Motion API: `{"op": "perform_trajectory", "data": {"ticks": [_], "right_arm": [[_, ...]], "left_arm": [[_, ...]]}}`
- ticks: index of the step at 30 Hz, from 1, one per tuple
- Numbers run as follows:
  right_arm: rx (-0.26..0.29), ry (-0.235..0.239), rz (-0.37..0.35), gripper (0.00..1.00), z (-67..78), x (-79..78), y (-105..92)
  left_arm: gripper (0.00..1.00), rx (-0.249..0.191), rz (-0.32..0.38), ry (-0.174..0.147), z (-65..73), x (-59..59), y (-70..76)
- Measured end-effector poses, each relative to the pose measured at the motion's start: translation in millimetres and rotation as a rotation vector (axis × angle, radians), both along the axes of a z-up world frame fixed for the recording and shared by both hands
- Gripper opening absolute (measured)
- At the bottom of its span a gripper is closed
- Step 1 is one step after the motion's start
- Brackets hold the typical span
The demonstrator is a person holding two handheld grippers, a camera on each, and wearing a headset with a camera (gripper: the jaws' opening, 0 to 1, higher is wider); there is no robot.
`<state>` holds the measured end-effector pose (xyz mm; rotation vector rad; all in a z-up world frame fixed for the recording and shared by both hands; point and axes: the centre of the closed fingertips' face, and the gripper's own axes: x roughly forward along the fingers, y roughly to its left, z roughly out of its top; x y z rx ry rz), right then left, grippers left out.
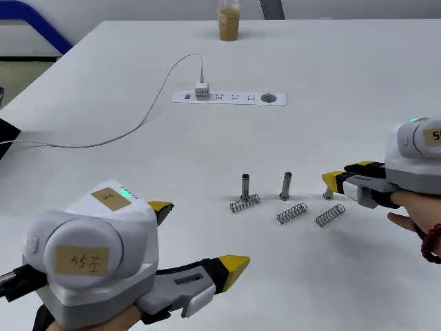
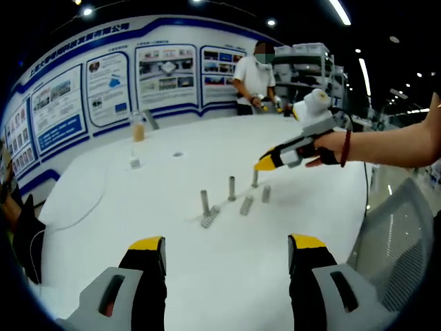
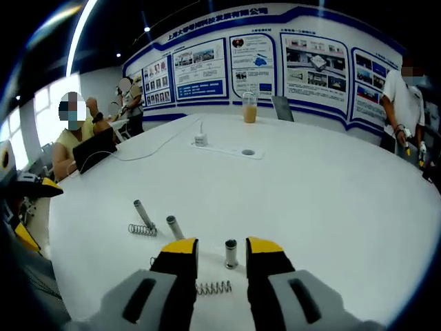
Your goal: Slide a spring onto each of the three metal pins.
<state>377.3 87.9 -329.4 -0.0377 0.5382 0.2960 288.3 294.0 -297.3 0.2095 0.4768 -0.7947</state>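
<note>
Three short metal pins stand in a row on the white table [image 1: 207, 152]: left pin [image 1: 245, 186], middle pin [image 1: 286, 185], right pin [image 1: 329, 194]. A loose spring lies in front of each: [image 1: 244, 203], [image 1: 292, 213], [image 1: 330, 215]. My right gripper [image 1: 334, 181] reaches in from the right. In the right gripper view its jaws stand on either side of the right pin [image 3: 231, 254], open, with a gap on both sides; a spring [image 3: 213, 287] lies just below. My left gripper [image 1: 198, 238] hovers open at the near left, well short of the pins [image 2: 205, 202].
A white power strip [image 1: 231, 98] with a plugged charger [image 1: 202, 89] and its cable lies behind the pins. A cup of brown drink [image 1: 228, 21] stands at the far edge. People sit and stand around the table; a laptop [image 3: 96, 148] is at its left side.
</note>
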Motion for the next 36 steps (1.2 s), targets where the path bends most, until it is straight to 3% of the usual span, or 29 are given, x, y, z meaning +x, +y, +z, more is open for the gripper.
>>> {"op": "perform_trajectory", "data": {"ticks": [5,13,17,23,28,36], "right_arm": [[0.014,-0.014,0.043,0.35,4.7,-10.8,4.1],[0.053,-0.04,0.102,0.48,11.5,-26.9,10.9],[0.053,-0.063,0.134,0.5,16.2,-34.3,13.3],[0.097,-0.069,0.159,0.52,17.4,-43.7,16.3],[0.162,-0.074,0.154,0.55,18.3,-50.3,16.4],[0.187,-0.076,0.193,0.59,18.1,-62.6,20.4]], "left_arm": [[0.7,-0.003,-0.01,-0.014,0.1,6.2,-1.4],[0.64,0.034,-0.036,-0.034,-6.1,21.6,-2.6],[0.61,0.054,-0.049,-0.048,-10.7,33.3,-4.2],[0.55,0.073,-0.082,-0.058,-19.4,46.5,-10.4],[0.51,0.091,-0.109,-0.048,-30.8,55.0,-15.9],[0.46,0.103,-0.153,-0.053,-44.0,71.1,-29.6]]}}
